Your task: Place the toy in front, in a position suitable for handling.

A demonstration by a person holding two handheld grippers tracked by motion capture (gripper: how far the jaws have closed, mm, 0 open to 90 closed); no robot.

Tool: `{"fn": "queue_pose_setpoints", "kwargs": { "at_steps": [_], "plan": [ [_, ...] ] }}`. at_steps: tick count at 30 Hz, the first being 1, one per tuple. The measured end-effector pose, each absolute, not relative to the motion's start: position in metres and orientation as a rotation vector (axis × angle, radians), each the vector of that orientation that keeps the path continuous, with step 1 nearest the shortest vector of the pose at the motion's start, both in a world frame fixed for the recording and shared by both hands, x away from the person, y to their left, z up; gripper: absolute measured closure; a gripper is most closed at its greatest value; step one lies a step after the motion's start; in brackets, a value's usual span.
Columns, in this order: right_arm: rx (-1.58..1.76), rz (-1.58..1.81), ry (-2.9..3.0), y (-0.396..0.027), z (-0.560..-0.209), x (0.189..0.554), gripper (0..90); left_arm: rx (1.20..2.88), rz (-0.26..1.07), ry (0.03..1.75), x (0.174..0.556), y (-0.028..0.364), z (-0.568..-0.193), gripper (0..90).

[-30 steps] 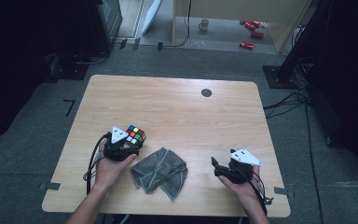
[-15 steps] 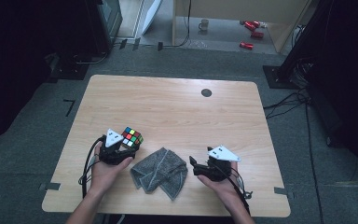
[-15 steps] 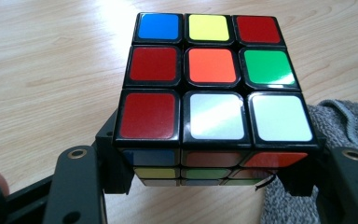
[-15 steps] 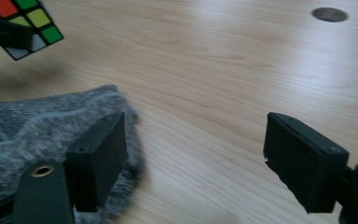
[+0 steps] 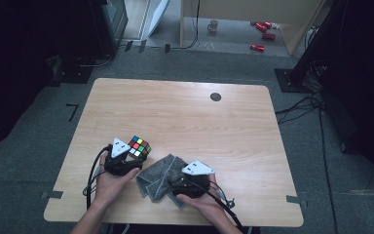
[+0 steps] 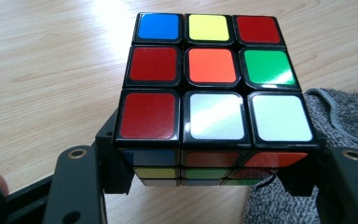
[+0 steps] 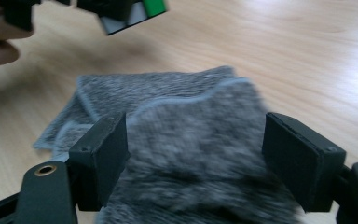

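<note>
Left gripper (image 5: 132, 157): near front-left corner of table (image 5: 185, 112), clamped on puzzle cube (image 5: 139, 146); jaws set against two opposite cube sides, cube lifted slightly above tabletop in left gripper view, top face toward camera. Cube (image 6: 212, 77) top face, counted: three red, two white, one blue, one yellow, one orange, one green sticker. Left hand (image 5: 108, 181) wrapped around gripper body, forearm entering from front edge; black cable looped at hand's left.

Right gripper (image 5: 175, 184): near front edge, just right of cloth centre, jaws spread wide and released, nothing pinched. Grey cloth (image 7: 182, 140) lying between and beneath both jaw pads in right gripper view; contact of pads with cloth: cannot tell, picture blurred. Jaws recently narrowing a little, cloth between them. Right hand (image 5: 202, 202) behind gripper, at front edge.

Count: one cube; one cloth (image 5: 158, 178); two grippers, each with grey three-cornered plate on top; two hands.

Cloth: grey, fleecy, crumpled, paler stitched border, flat on table between both grippers, close to front edge, just right of cube.

Surroundings: one dark round disc (image 5: 215, 96) on table toward far edge, right of middle, well apart from everything else. Beyond far edge, on floor: one mug (image 5: 214, 25), three red items (image 5: 264, 36), cables (image 5: 299, 103) at right. Dark equipment at both sides. Rest of tabletop bare wood.
</note>
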State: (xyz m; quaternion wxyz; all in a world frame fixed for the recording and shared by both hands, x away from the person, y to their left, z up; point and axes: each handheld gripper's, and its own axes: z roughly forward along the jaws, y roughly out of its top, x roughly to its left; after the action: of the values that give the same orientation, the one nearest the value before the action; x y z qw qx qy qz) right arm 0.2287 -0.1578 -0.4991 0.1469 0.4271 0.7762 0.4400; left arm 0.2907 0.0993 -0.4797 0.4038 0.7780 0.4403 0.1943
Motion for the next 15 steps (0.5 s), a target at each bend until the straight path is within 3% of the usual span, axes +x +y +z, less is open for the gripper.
{"fn": "queue_pose_setpoints", "kwargs": {
  "at_steps": [9,15],
  "plan": [
    [1.175,1.197,2.305,-0.141,-0.514,0.225,24.5,1.978,0.486,1.079,0.288,0.091,-0.480,35.0],
    [1.099,1.100,2.279,-0.139,-0.518,0.222,44.4,1.992,0.478,1.040,0.286,0.085,-0.479,35.1]
  ]
}}
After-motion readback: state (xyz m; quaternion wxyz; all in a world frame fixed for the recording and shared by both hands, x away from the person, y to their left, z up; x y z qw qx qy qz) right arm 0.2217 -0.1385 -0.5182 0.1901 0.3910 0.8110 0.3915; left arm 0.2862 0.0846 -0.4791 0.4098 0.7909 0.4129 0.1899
